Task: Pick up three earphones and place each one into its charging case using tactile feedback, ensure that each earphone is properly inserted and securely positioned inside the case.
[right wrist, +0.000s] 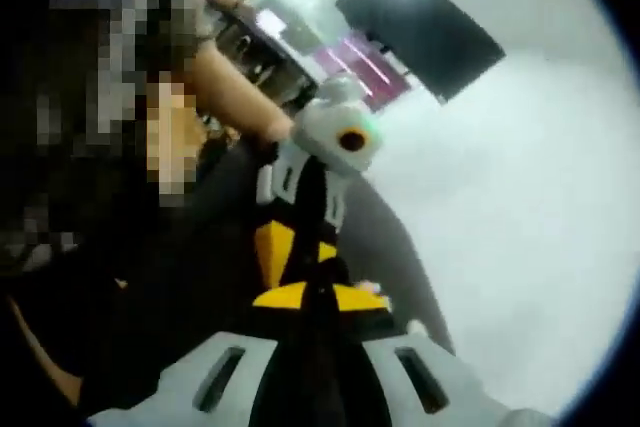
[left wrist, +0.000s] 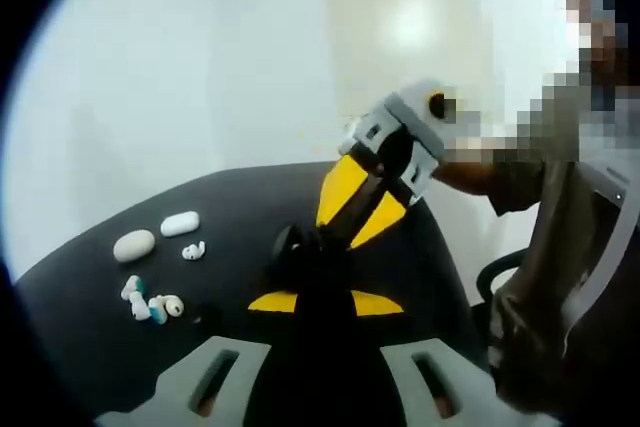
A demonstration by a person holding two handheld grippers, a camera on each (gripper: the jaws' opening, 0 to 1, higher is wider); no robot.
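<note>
Risk: you have both grippers meeting nose to nose over the dark table [left wrist: 90, 347], low centre of the left gripper view; a small part passed or pressed between them could slip and drop out of sight, because nothing here lets you see the contact.
Left gripper [left wrist: 320, 297]: its yellow-tipped jaws look drawn close together at lower centre; whether anything sits between them, you cannot tell.
Right gripper [right wrist: 318, 302]: jaws likewise appear nearly closed at lower centre of the right gripper view; any load is hidden.
Earphones: one loose earphone [left wrist: 193, 250] lies at left centre of the left gripper view, and a cluster of earphones [left wrist: 150, 302] with teal tips lies just below it, all on the table and well apart from the jaws.
Cases: two white charging cases [left wrist: 180, 223], both shut as far as you can judge, sit side by side just above the loose bud.
View difference: the left gripper view gives you the buds and cases; the right gripper view gives you a dark wall panel [right wrist: 420, 32] at upper right and small pale specks near its jaw tips, too blurred to name.
Second risk: closed lids mean no seating by feel until you open one.
</note>
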